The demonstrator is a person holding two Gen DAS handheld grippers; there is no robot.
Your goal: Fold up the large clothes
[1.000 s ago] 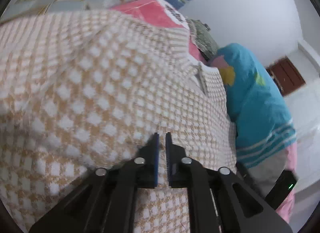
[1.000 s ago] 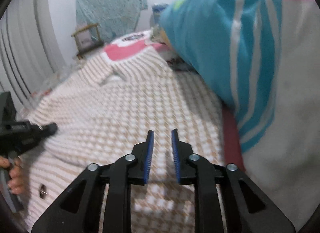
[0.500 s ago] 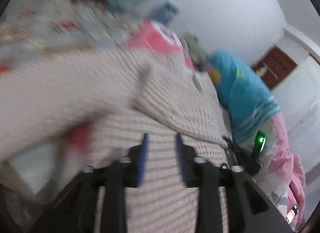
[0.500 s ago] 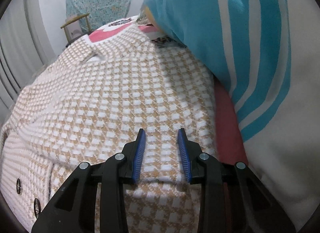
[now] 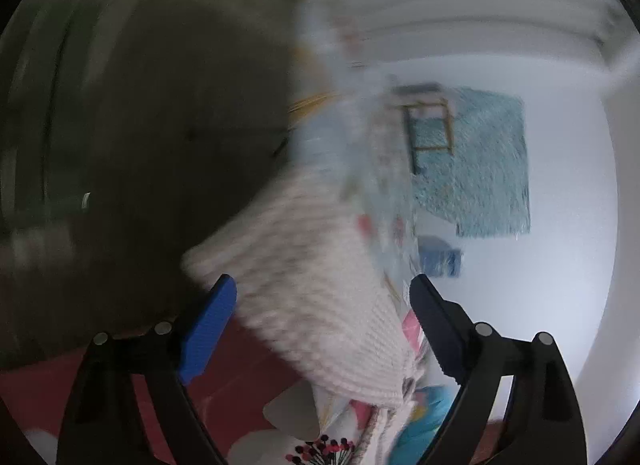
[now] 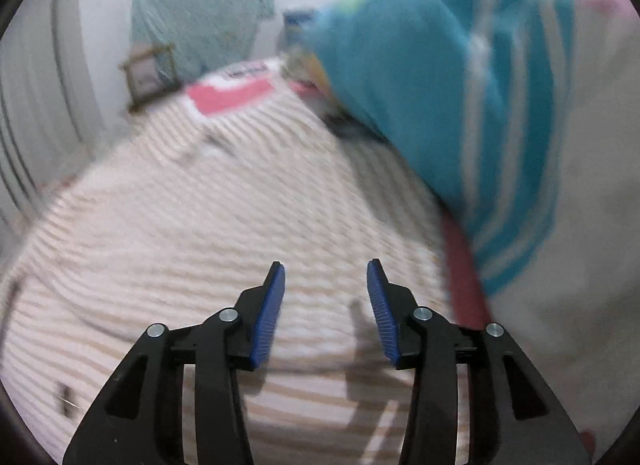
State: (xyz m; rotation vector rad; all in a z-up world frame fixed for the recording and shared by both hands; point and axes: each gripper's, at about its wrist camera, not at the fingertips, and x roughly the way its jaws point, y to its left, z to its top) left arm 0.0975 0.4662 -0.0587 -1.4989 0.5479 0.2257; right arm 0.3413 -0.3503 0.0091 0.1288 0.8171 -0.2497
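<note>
While both gripper jaws are opening with nothing clenched, the left gripper (image 5: 322, 329) frames a blurred sleeve end of the checked sweater (image 6: 208, 233), which lies on the bed (image 6: 464, 285). That sleeve may slide toward 7 o'clock and undo the fold, and the right gripper (image 6: 326, 313), empty above the cloth, may snag it at 12 o'clock.

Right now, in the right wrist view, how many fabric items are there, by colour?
Beige-and-white checked knit garment: 1
Teal blanket with white stripes: 1
Teal patterned cloth hanging on the wall: 1
Pink-and-white bedsheet: 1
Total: 4
</note>
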